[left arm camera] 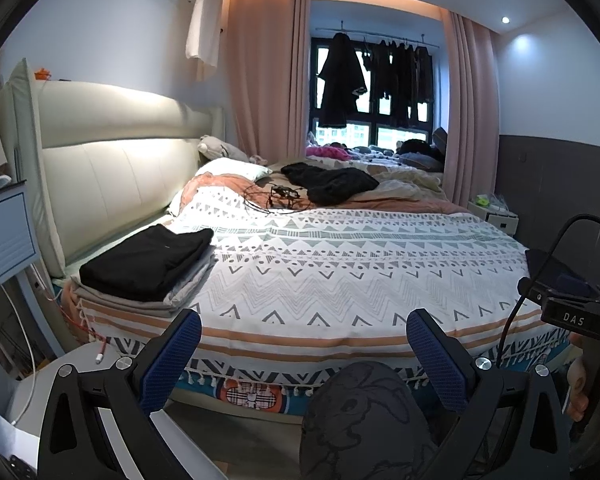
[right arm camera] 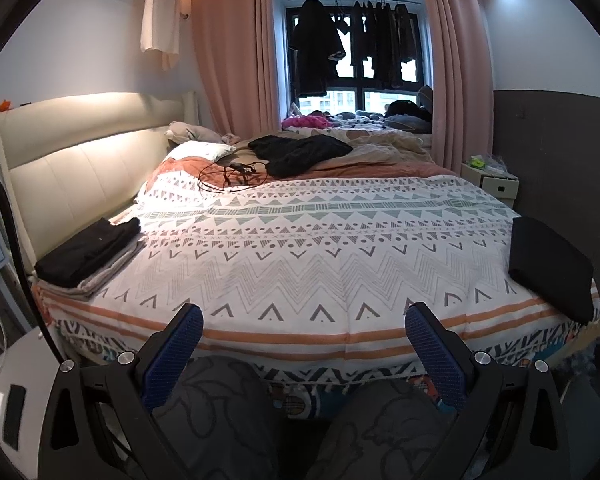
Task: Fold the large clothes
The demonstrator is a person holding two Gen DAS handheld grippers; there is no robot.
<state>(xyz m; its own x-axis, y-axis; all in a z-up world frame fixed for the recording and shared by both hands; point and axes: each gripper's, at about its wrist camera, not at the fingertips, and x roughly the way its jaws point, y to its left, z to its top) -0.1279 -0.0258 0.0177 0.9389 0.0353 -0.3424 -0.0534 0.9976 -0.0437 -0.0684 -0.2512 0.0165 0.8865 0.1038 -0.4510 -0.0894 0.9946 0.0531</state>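
Two grippers, the left gripper (left arm camera: 304,354) and the right gripper (right arm camera: 304,350), are wide open and hold nothing. A folded black garment (right arm camera: 550,266) lies flat and neat on the patterned blanket (right arm camera: 300,248) at 3 o'clock. More folded clothes (left arm camera: 148,266) sit stacked at 9 o'clock.

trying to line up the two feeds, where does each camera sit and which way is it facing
Left wrist: on the open left hand-held gripper, low at the bed's foot, facing the headboard and window; one knee, a hand and the other gripper show.
Right wrist: on the open right hand-held gripper, same heading, further right; both knees show.
Shared: patterned blanket, folded black stack, loose black garment.
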